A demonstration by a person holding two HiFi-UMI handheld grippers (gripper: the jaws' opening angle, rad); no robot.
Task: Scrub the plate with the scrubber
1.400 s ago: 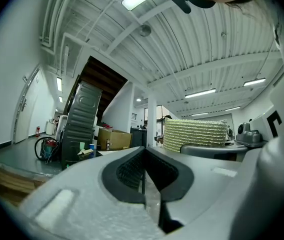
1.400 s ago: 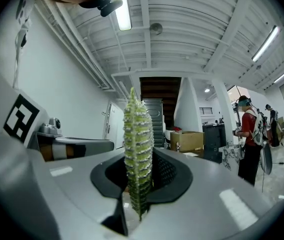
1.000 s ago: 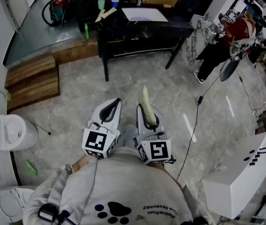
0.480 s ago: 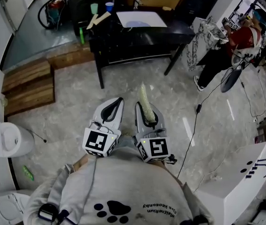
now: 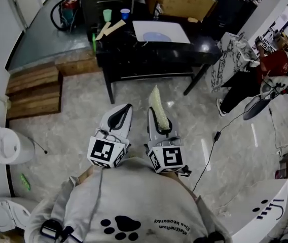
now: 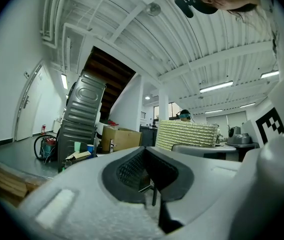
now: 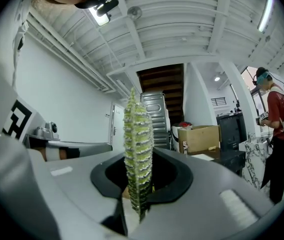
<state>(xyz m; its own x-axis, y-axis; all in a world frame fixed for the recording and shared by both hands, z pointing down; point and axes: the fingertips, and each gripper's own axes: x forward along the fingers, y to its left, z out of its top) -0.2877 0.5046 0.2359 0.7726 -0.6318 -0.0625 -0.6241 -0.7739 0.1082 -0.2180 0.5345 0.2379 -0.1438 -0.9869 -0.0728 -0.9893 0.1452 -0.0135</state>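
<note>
Right claw [image 5: 157, 119] clamped on the upright scrubber [image 5: 156, 100], carried ready for scrubbing; left claw [image 5: 122, 113] closed, empty; plate [image 5: 157, 36] on worktop [image 5: 134, 57] at 12 o'clock, well apart

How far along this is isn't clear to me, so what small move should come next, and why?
Probably step forward toward the black table: the right gripper clamps the scrubber, but the plate lies on the table well ahead, seemingly beyond reach.
</note>
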